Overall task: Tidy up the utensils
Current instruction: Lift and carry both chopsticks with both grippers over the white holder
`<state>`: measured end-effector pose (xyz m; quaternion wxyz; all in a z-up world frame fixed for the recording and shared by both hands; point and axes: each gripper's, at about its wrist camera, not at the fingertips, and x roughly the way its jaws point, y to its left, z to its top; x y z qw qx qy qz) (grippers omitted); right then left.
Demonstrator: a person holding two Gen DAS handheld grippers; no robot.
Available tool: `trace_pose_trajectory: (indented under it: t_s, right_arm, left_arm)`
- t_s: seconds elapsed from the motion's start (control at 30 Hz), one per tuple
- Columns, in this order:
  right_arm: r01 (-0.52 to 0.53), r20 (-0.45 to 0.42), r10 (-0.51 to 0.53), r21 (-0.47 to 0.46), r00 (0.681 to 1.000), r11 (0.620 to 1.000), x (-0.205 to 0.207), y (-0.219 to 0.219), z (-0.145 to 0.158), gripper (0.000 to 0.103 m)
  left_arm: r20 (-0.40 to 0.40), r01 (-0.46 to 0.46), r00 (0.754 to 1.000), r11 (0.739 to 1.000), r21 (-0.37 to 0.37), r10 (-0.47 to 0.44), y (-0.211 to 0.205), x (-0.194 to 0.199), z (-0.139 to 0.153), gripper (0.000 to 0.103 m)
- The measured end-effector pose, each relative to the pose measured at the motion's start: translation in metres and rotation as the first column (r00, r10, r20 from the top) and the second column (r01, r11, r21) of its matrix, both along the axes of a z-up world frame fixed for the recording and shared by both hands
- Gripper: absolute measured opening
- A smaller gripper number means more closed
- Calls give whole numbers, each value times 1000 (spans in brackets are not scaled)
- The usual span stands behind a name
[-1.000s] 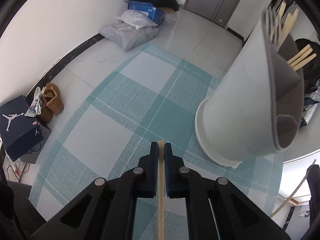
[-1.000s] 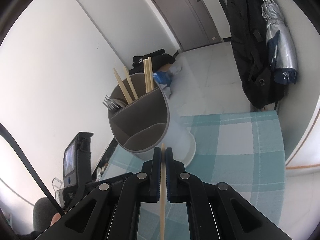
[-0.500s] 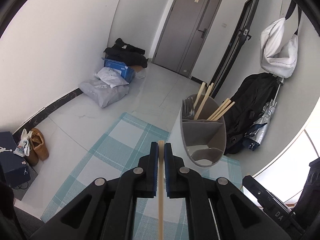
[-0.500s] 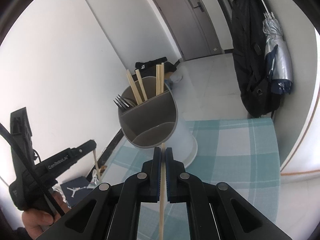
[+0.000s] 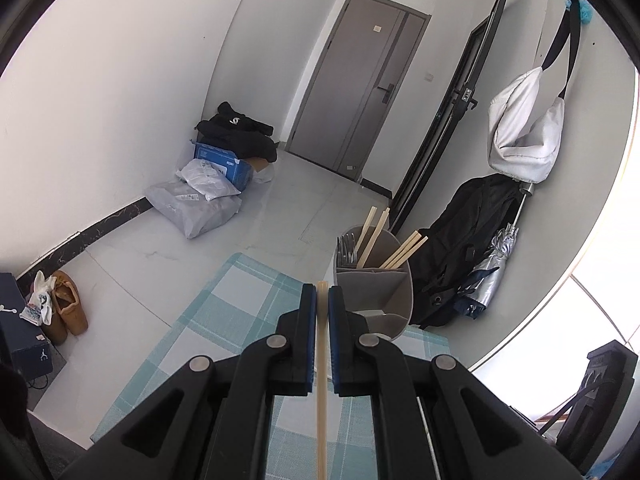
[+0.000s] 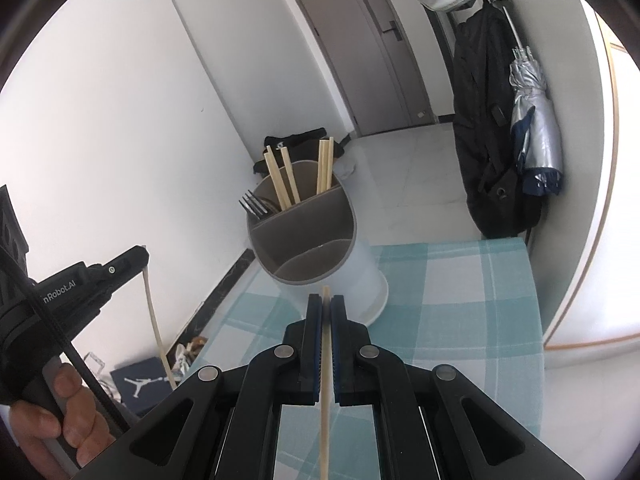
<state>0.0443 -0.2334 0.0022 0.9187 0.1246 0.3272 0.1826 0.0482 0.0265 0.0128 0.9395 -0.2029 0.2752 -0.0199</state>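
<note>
A grey and white utensil holder [image 5: 376, 280] [image 6: 308, 240] with divided compartments stands on a teal checked tablecloth [image 6: 460, 280]. It holds several wooden chopsticks [image 6: 286, 180] and forks [image 6: 256, 206] in its far compartments. My left gripper [image 5: 322, 292] is shut on a wooden chopstick [image 5: 321, 380], raised to the left of the holder. It also shows in the right wrist view [image 6: 132, 260] with the chopstick hanging down. My right gripper [image 6: 326, 304] is shut on another chopstick [image 6: 325, 392], just in front of the holder.
The round table's edge [image 6: 576, 288] curves at the right. On the floor are parcels and a blue box [image 5: 208, 184], shoes [image 5: 66, 304] and a shoe box [image 6: 140, 388]. A black backpack and umbrella [image 6: 532, 136] hang by the wall near a grey door [image 5: 360, 92].
My left gripper has lifted and pulled back with its chopstick, so the holder now looks small and far. My right gripper has risen a little and stays shut on its chopstick.
</note>
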Motion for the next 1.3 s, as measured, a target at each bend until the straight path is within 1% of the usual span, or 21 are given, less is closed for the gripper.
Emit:
trace_pose_trajectory:
  t_s: [0.33,0.5,0.6,0.8,1.03,1.3]
  right_arm:
    - [41,45,-42,22,998,999,-18,-6,14,3]
    - [57,65,-59,29,996,998,-22,-7,20,3]
    - [71,70,-74,42,995,997,-22,-11,24,3]
    - [92,83,-98,69,992,993,-19,-20,36,3]
    - [98,122,-109,92,987,991,-6,-28,64,3]
    - [79,189,-99,113,977,991,28,-30,111,3]
  left_arm:
    - [24,-6,1000,998,-63,7,13,-4,11,3]
    - [18,6,1000,998,-68,-5,13,0,20,3]
    - [34,15,999,997,-75,-13,12,2,28,3]
    - [83,5,997,996,-87,2,8,8,46,3]
    - [170,-25,985,997,-74,37,5,24,72,3]
    - [243,-59,967,997,-57,72,5,58,90,3]
